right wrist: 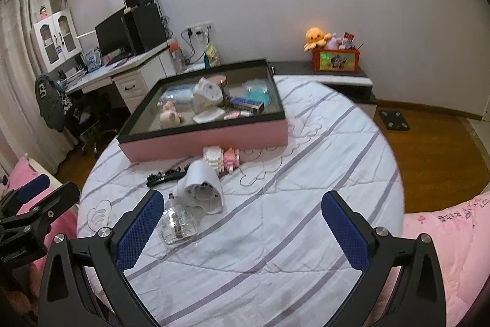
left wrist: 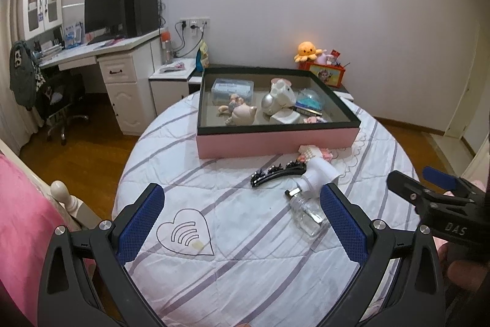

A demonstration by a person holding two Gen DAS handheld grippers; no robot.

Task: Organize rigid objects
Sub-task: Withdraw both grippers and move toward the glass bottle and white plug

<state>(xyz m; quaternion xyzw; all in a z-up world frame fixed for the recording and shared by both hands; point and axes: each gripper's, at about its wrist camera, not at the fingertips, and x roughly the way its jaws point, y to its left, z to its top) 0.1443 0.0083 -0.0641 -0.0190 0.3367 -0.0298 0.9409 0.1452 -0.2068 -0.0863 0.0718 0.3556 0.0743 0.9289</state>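
Note:
A pink box with a black rim stands at the far side of the striped quilt and holds several toys and small items. In front of it lie a pink-and-white block toy, a black hair clip, a white plastic piece and a clear glass bottle. My left gripper is open over the quilt, with the bottle just inside its right finger. My right gripper is open too; the bottle and the white piece lie ahead near its left finger. The clip, block toy and box lie beyond.
Each gripper shows in the other's view: the right gripper, the left gripper. A white desk with a monitor and an office chair stand left. A low cabinet carries an orange plush. Pink bedding lies right.

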